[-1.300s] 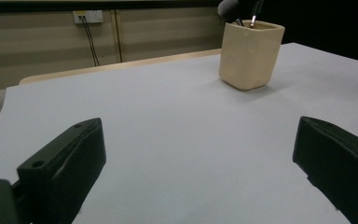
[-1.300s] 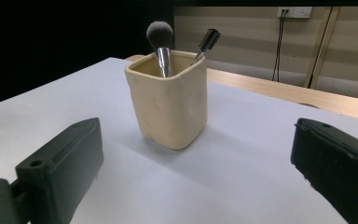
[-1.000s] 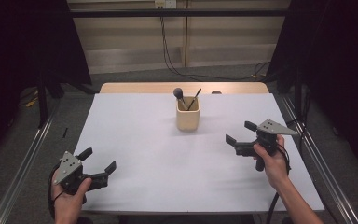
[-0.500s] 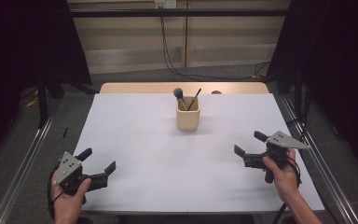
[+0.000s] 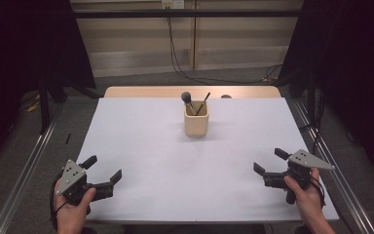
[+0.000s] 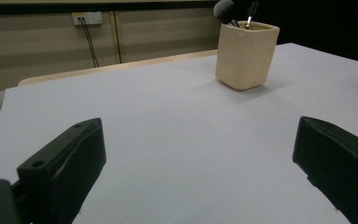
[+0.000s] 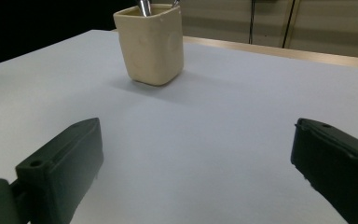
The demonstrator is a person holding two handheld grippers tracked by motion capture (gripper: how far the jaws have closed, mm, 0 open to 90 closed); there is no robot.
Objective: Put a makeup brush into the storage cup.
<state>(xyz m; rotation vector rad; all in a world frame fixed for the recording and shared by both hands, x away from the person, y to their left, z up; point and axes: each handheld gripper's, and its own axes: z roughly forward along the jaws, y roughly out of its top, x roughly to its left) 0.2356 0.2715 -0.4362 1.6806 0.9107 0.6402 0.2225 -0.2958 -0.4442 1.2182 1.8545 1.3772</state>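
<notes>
Low near the table's front corners, left gripper (image 5: 102,168) and right gripper (image 5: 269,161) rest spread-fingered.

A cream, square-sided cup (image 5: 196,123) with rounded corners stands upright on the far middle of the white table (image 5: 141,146), well apart from both near corners. Two brushes stand inside it: a round, dark-headed brush (image 5: 187,98) leaning left, and a thin dark-handled brush (image 5: 203,103) leaning right.
</notes>
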